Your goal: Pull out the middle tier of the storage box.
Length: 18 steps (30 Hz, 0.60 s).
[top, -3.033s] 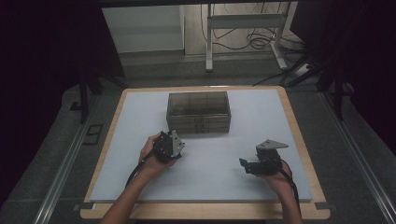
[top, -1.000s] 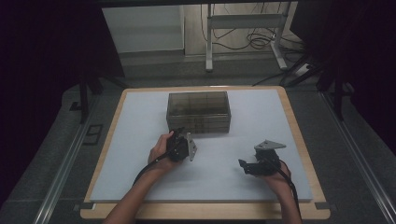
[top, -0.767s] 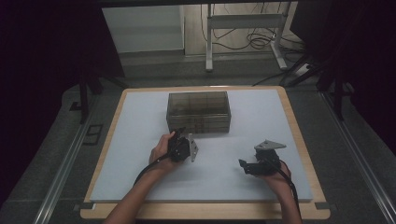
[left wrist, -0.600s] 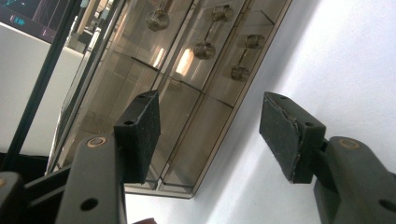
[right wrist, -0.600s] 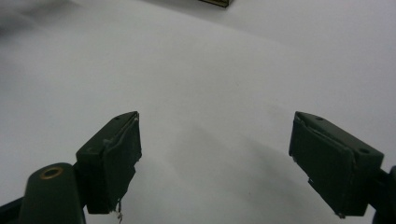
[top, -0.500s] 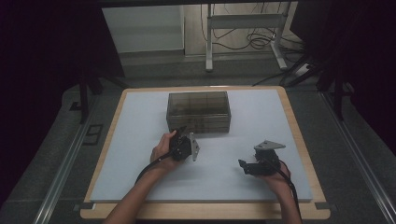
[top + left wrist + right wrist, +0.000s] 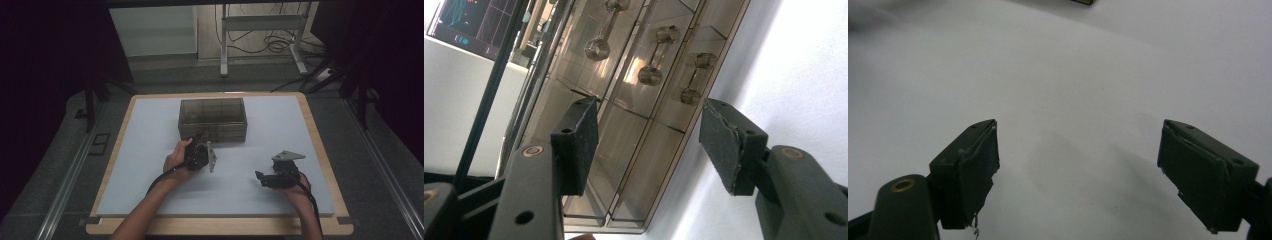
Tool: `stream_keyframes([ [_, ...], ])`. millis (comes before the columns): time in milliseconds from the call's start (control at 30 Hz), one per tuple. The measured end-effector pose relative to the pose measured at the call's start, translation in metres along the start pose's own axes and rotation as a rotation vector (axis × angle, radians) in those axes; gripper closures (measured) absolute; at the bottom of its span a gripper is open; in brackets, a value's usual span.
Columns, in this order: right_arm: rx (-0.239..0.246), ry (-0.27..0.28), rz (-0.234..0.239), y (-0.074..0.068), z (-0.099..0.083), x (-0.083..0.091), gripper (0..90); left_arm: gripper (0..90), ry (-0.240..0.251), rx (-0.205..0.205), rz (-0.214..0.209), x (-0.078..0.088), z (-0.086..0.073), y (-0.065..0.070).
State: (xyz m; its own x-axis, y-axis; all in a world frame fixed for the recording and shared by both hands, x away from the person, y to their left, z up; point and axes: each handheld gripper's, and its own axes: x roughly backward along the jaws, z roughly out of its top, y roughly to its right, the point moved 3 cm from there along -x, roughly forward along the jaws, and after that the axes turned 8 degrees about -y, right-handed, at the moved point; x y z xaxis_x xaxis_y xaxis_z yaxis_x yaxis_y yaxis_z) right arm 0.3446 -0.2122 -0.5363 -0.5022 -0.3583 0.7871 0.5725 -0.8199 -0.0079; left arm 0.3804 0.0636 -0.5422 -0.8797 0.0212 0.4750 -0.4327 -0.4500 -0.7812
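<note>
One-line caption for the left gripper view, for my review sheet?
Left tongs, open, face the smoky clear drawer box with knob handles on the white table.

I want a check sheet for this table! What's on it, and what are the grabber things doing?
Surface: white mat on a wooden table, flat.
Job's things: see-through brown drawer box with round knobs, standing at the back middle.
Clutter: nothing seen.
Grippers: left gripper points at the box front, fingers apart, just closing a little, nothing between them; right gripper over bare mat, fingers apart, holding nothing.
Cables: a black cable trails from the left gripper; wires on the floor behind.
Surroundings: dark room, metal stand legs behind the table.
</note>
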Motion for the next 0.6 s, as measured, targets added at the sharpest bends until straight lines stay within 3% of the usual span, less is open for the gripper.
stream_keyframes([
  [600, 0.003, -0.009, 0.0, -0.0008, -0.0005, -0.0025, 16.4, 44.6, 0.013, -0.012, 0.006, -0.0028, 0.0042, 0.0051],
])
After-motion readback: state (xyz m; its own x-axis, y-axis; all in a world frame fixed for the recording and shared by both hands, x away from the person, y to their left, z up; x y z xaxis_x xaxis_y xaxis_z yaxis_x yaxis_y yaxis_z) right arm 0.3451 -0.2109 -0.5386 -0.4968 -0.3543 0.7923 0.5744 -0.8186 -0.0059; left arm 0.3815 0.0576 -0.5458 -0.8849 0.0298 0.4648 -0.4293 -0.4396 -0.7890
